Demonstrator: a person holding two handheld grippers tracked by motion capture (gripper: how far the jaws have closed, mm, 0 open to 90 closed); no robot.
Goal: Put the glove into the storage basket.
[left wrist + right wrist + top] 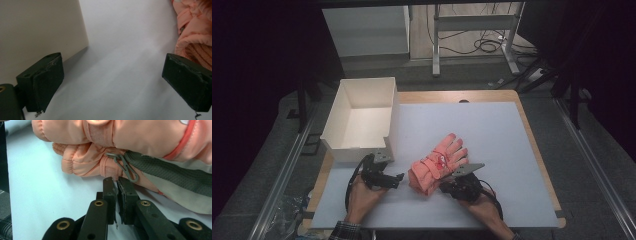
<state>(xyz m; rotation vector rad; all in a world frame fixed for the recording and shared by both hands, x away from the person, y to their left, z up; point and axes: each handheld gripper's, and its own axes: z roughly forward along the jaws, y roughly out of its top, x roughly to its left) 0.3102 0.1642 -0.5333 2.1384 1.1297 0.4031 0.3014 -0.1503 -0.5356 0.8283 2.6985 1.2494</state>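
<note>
A pair of pink padded gloves (439, 162) lies stacked on the white mat, fingers pointing away from me. My right gripper (446, 185) sits at the gloves' near right edge. In the right gripper view its jaws (117, 181) are shut, tips touching the lower glove (82, 162) just beside a small metal clip (126, 167); nothing shows between the jaws. My left gripper (394, 175) rests on the mat left of the gloves. Its jaws (112, 75) stand wide open over bare mat, with a glove cuff (192, 32) just past the right jaw.
An open white box (359, 150) stands at the mat's left rear, its wall (37, 30) close beside my left gripper. The white mat (497, 135) covers a wooden table with free room to the right and rear. Table legs and cables lie on the floor beyond.
</note>
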